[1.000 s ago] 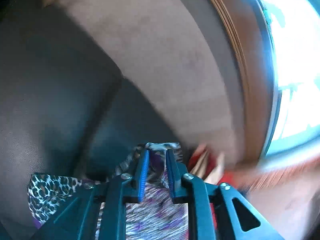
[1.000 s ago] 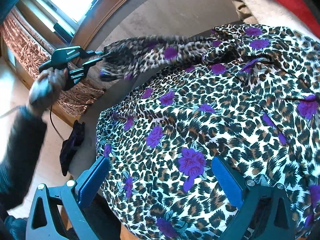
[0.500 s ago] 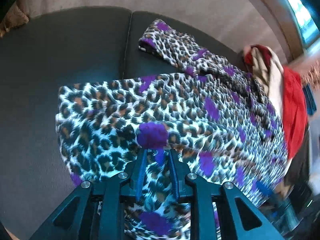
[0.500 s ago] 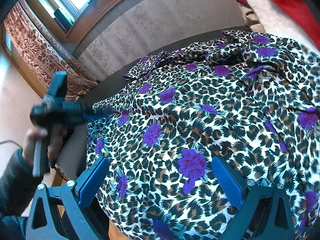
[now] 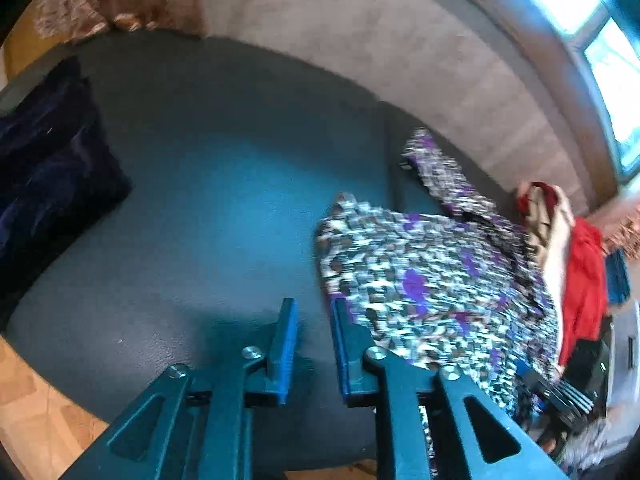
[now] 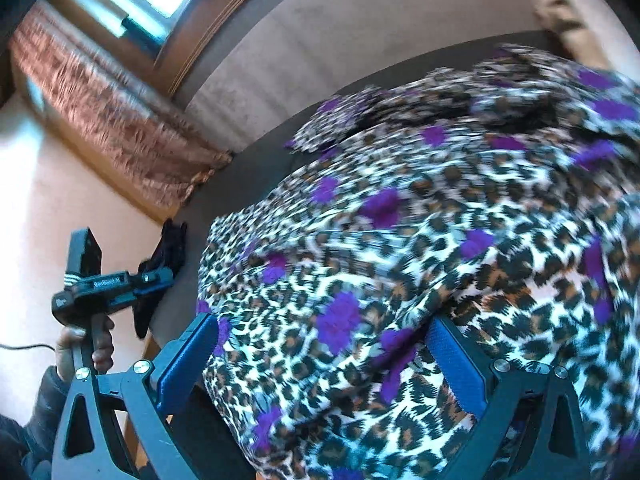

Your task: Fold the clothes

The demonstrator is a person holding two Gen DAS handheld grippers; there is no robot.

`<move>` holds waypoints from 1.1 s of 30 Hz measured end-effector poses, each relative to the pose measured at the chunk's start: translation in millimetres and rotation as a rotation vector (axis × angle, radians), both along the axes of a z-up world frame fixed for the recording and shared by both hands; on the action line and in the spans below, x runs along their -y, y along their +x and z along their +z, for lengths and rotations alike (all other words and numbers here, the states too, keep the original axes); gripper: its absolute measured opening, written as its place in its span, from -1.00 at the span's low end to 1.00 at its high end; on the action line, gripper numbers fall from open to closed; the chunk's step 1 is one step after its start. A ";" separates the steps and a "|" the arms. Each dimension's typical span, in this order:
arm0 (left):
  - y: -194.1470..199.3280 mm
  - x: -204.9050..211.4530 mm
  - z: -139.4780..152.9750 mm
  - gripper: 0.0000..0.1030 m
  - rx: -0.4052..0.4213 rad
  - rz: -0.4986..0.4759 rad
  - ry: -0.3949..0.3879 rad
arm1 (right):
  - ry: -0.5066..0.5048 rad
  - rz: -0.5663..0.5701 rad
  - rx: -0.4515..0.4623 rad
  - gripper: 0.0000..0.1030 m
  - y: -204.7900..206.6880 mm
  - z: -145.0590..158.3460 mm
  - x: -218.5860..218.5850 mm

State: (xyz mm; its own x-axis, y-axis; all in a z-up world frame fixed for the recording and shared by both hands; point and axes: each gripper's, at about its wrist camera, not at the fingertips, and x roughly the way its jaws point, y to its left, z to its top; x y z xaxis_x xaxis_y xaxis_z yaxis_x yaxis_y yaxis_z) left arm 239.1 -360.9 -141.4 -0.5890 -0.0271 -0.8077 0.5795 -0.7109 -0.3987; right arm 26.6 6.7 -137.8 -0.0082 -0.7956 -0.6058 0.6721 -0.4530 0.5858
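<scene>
A leopard-print garment (image 6: pixel 400 240) with purple flowers lies spread on a dark sofa seat (image 5: pixel 200 220). In the left wrist view the garment (image 5: pixel 432 272) lies blurred to the right of my left gripper (image 5: pixel 314 320). Its jaws stand almost together over bare seat with nothing between them. The right wrist view shows this left gripper (image 6: pixel 156 276) in a person's hand (image 6: pixel 80 348), off the garment's left edge. My right gripper (image 6: pixel 324 360) is wide open just above the garment's near edge, one blue pad on each side of the cloth.
A dark blue cushion (image 5: pixel 52 168) lies at the sofa's left end. Red and beige clothes (image 5: pixel 580 280) are piled beyond the garment on the right. The beige sofa back (image 6: pixel 340 48), a patterned curtain (image 6: pixel 112 120) and a window stand behind. Wooden floor (image 5: pixel 28 420) borders the seat.
My left gripper carried the sleeve down onto the garment, let it go and pulled back left off the cloth. My right gripper stayed open, shifting slightly over the near edge.
</scene>
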 end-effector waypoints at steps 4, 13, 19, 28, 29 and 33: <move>-50.2 -24.0 1.3 -0.64 0.006 -0.104 -0.059 | 0.029 0.093 -0.002 1.00 6.6 0.9 31.5; -167.5 -66.2 -5.6 -0.64 0.101 -0.327 -0.210 | 0.030 0.032 0.048 1.00 10.0 29.9 -12.9; -154.7 -67.1 -25.4 -0.66 0.158 -0.261 -0.247 | 0.167 -0.172 0.011 1.00 -31.6 16.4 -54.0; -32.2 -28.3 -19.7 -0.80 0.260 0.115 -0.235 | 0.087 -0.038 -0.081 1.00 -28.0 -2.6 21.0; -16.7 -22.0 -19.1 -0.80 0.278 0.166 -0.235 | 0.067 -0.005 -0.070 1.00 -28.3 -3.9 33.0; 45.3 3.3 -16.6 -0.79 0.346 0.369 -0.236 | 0.051 0.105 -0.072 1.00 -25.6 -4.8 74.5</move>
State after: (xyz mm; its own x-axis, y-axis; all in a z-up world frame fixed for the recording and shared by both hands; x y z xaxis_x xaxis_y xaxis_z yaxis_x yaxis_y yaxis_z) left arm 284.4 -364.2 -158.0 -0.2078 -0.3850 -0.8992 0.8756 -0.4830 0.0044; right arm 1.0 -67.8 -142.5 0.0282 -0.7627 -0.6461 0.7569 -0.4059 0.5122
